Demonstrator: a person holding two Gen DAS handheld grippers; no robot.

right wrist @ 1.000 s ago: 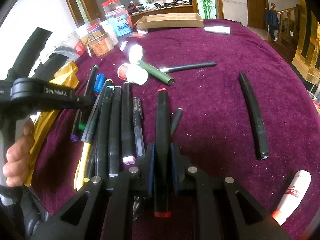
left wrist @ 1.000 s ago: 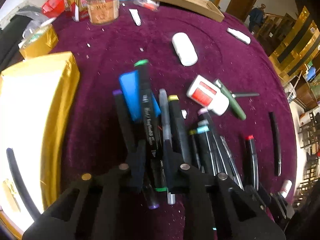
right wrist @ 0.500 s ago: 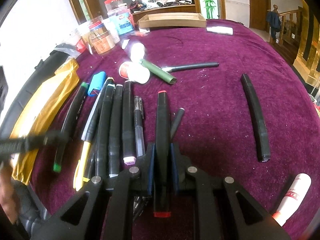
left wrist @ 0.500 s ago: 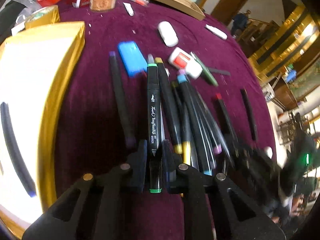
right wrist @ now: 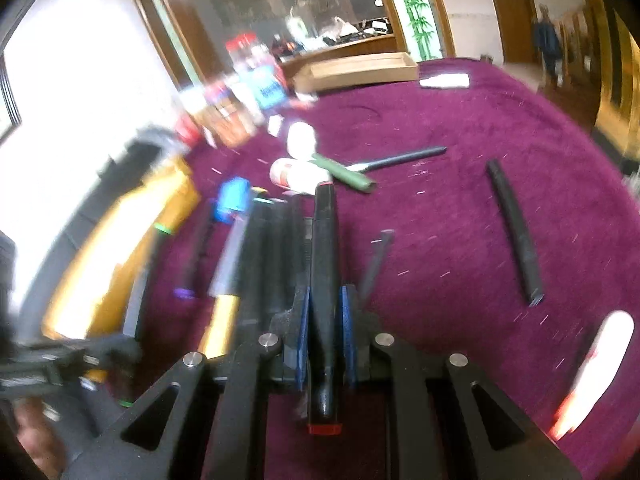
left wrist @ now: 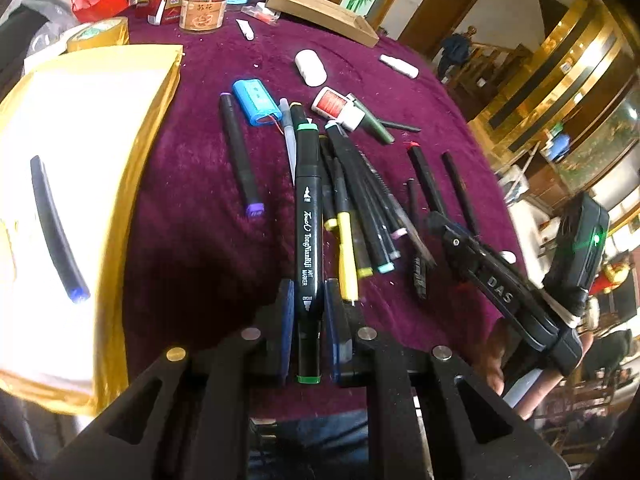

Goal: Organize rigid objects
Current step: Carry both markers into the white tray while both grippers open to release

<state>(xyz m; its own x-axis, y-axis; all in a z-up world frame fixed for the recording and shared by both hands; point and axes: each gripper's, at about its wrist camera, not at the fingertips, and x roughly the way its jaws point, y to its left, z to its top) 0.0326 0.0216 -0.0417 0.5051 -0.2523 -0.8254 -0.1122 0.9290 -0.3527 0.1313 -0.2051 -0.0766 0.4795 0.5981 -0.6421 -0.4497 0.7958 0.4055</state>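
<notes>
My left gripper (left wrist: pixel 307 300) is shut on a black marker with green ends (left wrist: pixel 307 216), held above the purple tablecloth. A row of black markers and pens (left wrist: pixel 360 200) lies just right of it. My right gripper (right wrist: pixel 325 308) is shut on a black marker with red ends (right wrist: pixel 325 264), lifted over the same pile; that view is blurred. The right gripper also shows at the right of the left wrist view (left wrist: pixel 436 220). A purple-tipped marker (left wrist: pixel 240 160) lies alone to the left.
A gold-edged white box (left wrist: pixel 132 184) holding a black marker (left wrist: pixel 54 228) stands at left. A blue battery pack (left wrist: pixel 256 102), white glue bottle (left wrist: pixel 340 108), green pen (left wrist: pixel 378 128), white case (left wrist: pixel 310 68), cardboard tray (left wrist: pixel 320 12), and jars (left wrist: pixel 202 4) lie farther back. A lone black marker (right wrist: pixel 514 232) lies right.
My left gripper has lifted the green-ended marker up and back from the pile. My right gripper has started to rise with the red-ended marker, blurring its view.
</notes>
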